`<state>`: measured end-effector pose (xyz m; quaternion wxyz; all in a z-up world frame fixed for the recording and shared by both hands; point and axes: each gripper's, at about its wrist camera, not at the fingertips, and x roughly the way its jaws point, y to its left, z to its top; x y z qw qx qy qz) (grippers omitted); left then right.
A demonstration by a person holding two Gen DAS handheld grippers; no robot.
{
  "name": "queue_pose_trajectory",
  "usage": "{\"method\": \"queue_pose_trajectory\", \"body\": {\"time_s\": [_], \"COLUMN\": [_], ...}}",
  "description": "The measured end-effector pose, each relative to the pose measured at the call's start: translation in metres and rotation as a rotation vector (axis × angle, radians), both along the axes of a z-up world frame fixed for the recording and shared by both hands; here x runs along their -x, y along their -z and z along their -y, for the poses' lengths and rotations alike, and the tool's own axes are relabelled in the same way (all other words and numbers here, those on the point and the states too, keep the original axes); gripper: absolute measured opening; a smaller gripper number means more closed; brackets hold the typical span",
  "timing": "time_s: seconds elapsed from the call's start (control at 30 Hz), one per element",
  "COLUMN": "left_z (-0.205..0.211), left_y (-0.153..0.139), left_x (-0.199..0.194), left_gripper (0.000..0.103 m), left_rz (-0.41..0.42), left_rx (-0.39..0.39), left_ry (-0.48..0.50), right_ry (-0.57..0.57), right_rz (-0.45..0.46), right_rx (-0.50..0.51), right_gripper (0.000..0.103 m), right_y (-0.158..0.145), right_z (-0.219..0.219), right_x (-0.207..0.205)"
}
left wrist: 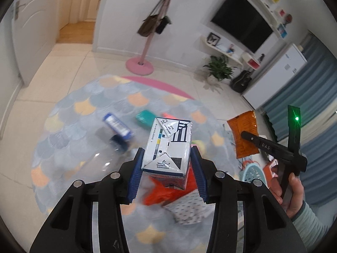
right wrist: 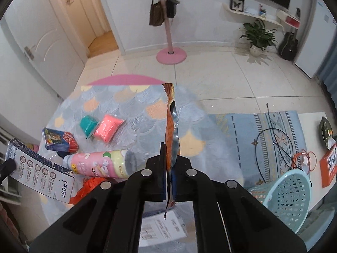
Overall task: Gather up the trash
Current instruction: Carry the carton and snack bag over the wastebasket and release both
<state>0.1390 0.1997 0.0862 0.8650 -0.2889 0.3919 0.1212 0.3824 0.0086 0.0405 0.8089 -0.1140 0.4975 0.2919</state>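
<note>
In the left wrist view my left gripper is shut on a white drink carton, which its blue pads hold above the scale-patterned round rug. My right gripper is shut on an orange snack wrapper, seen edge-on and standing up from the jaws. The left wrist view shows that wrapper flat on, pinched by the right gripper in a person's hand. A light-blue mesh basket lies tipped at the lower right. The carton also shows at the right wrist view's left edge.
On the rug lie a pink bottle, a blue box, a teal pack, a pink pack and a red plastic bag. An orange box and loose cables sit right. A coat stand and a plant stand behind.
</note>
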Motion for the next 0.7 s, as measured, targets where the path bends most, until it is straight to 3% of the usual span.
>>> {"method": "queue_pose_trajectory", "body": {"time_s": [0.33, 0.7], "left_z": [0.074, 0.199], "left_y": [-0.031, -0.034], "left_x": [-0.066, -0.161], "left_gripper": [0.042, 0.042], "left_rz": [0.088, 0.140], "left_rx": [-0.041, -0.061], "left_ry": [0.202, 0.496], "right_ry": [0.158, 0.477], "right_rz": [0.074, 0.043], "right_rx": [-0.040, -0.020], "right_gripper": [0.002, 0.002], "right_y": [-0.038, -0.026], "right_z": [0.108, 0.264], "right_x": [-0.014, -0.028]}}
